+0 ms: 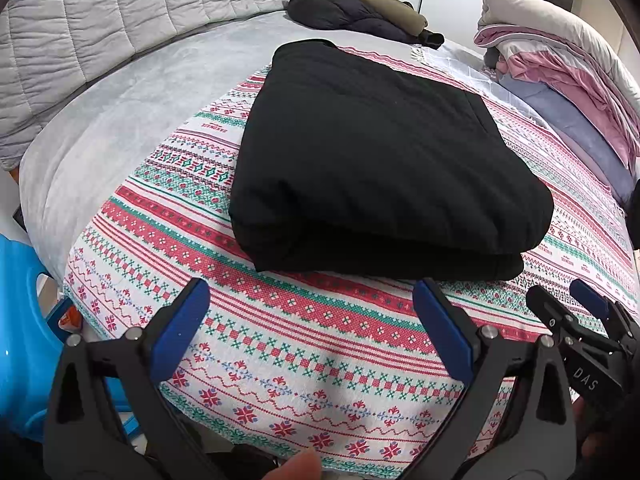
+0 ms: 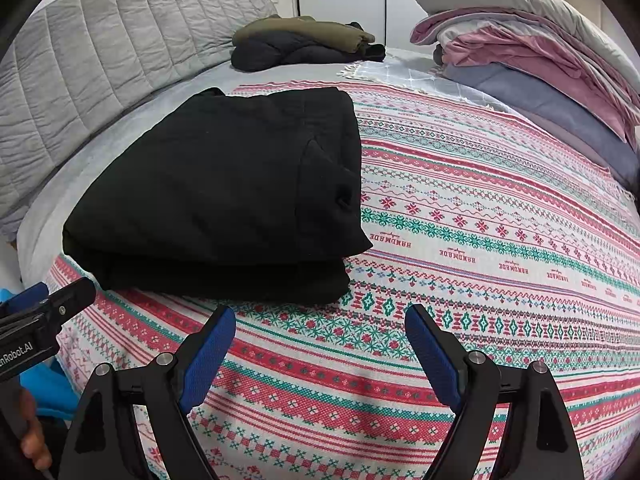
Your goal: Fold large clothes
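A black garment point(image 1: 372, 160) lies folded into a thick rectangle on the patterned red, green and white blanket point(image 1: 280, 340). It also shows in the right wrist view point(image 2: 224, 196), left of centre. My left gripper point(image 1: 312, 292) is open and empty, just short of the garment's near edge. My right gripper point(image 2: 320, 316) is open and empty, near the garment's front right corner. Each gripper shows at the edge of the other's view: the right one point(image 1: 576, 304) and the left one point(image 2: 60, 296).
A dark jacket pile with an olive piece point(image 2: 304, 44) lies at the far end by the grey quilted headboard point(image 2: 100, 52). Stacked pink, grey and blue bedding point(image 2: 540, 64) sits at the far right. A blue plastic stool point(image 1: 20, 340) stands left of the bed.
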`<control>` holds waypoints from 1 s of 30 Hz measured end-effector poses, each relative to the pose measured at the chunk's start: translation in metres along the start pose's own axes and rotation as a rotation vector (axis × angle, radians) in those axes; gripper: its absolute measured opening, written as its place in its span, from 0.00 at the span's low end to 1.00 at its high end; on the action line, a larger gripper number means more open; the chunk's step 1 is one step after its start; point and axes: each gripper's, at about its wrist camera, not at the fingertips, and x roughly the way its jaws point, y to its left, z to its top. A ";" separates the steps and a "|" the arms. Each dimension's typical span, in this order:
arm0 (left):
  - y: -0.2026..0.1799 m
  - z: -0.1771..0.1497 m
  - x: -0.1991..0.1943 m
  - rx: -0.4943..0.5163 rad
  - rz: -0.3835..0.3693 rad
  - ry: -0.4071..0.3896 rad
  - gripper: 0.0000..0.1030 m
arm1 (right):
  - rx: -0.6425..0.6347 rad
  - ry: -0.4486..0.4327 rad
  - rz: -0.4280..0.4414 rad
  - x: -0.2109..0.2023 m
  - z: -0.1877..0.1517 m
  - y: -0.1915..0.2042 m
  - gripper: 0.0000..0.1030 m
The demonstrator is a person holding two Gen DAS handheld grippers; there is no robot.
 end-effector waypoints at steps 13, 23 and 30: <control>-0.001 -0.001 -0.001 -0.002 0.001 0.000 0.98 | -0.001 0.002 -0.001 0.001 0.000 0.001 0.85; 0.000 0.000 0.001 0.005 0.003 0.001 0.98 | -0.007 0.006 0.001 0.002 -0.002 0.001 0.85; 0.001 -0.001 0.001 0.010 0.004 0.005 0.98 | -0.020 0.012 0.005 0.003 -0.004 -0.001 0.85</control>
